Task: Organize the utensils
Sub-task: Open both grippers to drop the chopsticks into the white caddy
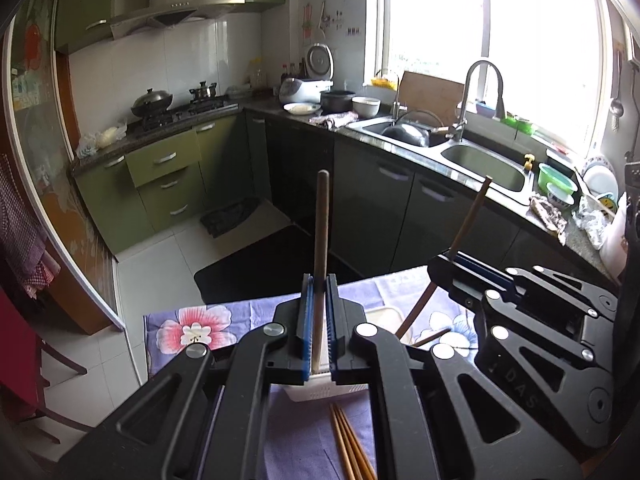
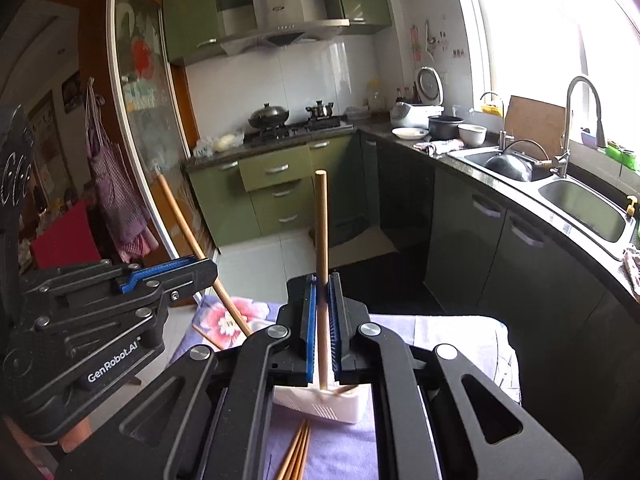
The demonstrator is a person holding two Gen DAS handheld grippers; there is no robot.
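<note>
- Your left gripper [image 1: 319,312] is clamped on one chopstick [image 1: 321,248], held above the floral cloth [image 1: 192,330]; its long axis runs forward along the fingers, blunt end away from you.
- Between the grippers, the white holder [image 2: 332,404] sits just below, with loose chopsticks [image 2: 296,454] lying beside it.
- Your right gripper [image 2: 322,312] is clamped on a second stick [image 2: 321,232], pointing likewise.
- You seem mid-carry; next, tip each stick over the holder, then release.

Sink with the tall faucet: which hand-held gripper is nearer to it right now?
Right. The right hand-held gripper is on the side toward the sink; the left hand-held gripper is beyond it, on the side away from the sink.
</note>
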